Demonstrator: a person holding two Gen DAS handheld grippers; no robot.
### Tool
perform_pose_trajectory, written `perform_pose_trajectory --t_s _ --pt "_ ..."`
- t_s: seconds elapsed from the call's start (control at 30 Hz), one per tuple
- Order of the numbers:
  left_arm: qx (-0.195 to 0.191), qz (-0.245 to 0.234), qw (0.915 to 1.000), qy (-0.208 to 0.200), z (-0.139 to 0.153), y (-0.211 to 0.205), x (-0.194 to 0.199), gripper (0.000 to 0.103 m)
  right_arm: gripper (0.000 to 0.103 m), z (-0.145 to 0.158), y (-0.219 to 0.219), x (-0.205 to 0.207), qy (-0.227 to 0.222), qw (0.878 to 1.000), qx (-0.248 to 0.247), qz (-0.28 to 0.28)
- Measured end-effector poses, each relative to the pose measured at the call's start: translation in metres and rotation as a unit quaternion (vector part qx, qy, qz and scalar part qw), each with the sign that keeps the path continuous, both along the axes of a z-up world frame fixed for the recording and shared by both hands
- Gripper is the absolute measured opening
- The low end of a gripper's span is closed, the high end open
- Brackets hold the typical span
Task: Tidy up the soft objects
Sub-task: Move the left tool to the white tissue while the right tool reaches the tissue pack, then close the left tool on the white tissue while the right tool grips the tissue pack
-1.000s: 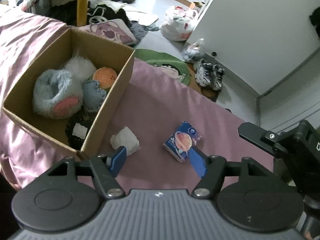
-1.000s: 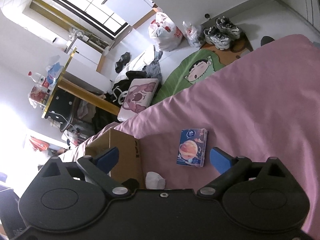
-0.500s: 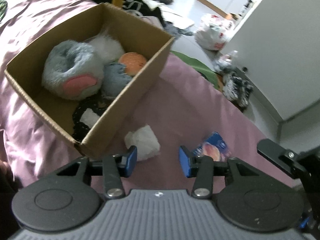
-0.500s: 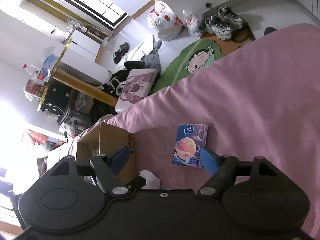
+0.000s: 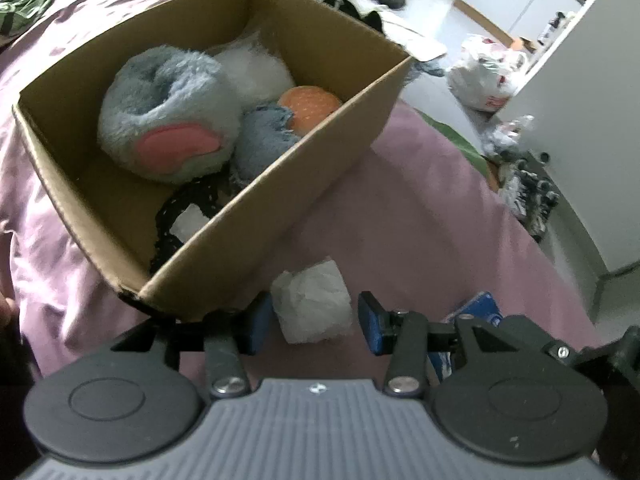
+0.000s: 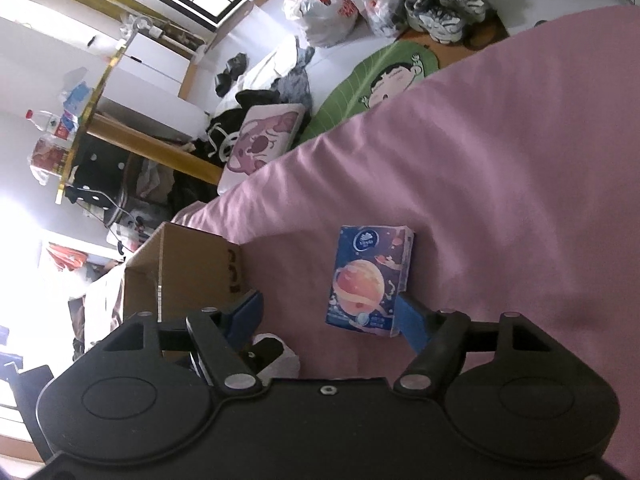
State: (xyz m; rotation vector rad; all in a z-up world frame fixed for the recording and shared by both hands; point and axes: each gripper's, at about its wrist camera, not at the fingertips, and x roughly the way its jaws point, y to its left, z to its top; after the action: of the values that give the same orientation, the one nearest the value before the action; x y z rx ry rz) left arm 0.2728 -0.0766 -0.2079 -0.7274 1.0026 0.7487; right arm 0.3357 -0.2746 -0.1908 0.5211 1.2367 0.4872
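With your left gripper point(image 5: 312, 322) spread around the white wad point(image 5: 314, 306) beside the box point(image 5: 280, 208), squeeze and lift. Your right gripper point(image 6: 332, 316) gapes wide over the tissue pack point(image 6: 368, 276).

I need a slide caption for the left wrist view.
Open left gripper straddles a white wad beside the cardboard box.

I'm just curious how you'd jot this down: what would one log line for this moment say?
left gripper: open, fingers either side of white wad | right gripper: open near tissue pack | box: holds plush toys
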Motion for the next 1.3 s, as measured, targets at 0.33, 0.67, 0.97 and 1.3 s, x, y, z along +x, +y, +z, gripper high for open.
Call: perform_pose_trajectory --t_s 0.33,0.67,0.97,1.3 --pt "-0.024 0.019 0.9992 0.027 -0.022 0.009 0.009 0.053 0.070 -0.016 0.004 0.008 0.012 1.000 -0.002 0.004" --pt "-0.038 0.018 0.9991 0.001 -0.020 0.014 -0.008 0.044 0.071 -0.018 0.022 0.012 -0.006 0.999 -0.042 0.029" --pt "-0.050 -0.025 0.9984 -0.008 -0.019 0.018 -0.022 0.043 0.056 -0.017 0.048 -0.001 -0.050 0.985 -0.140 0.084" --pt "-0.059 -0.068 0.9959 -0.012 -0.010 0.013 -0.033 0.043 0.053 -0.003 0.041 -0.014 -0.060 0.980 -0.169 0.088"
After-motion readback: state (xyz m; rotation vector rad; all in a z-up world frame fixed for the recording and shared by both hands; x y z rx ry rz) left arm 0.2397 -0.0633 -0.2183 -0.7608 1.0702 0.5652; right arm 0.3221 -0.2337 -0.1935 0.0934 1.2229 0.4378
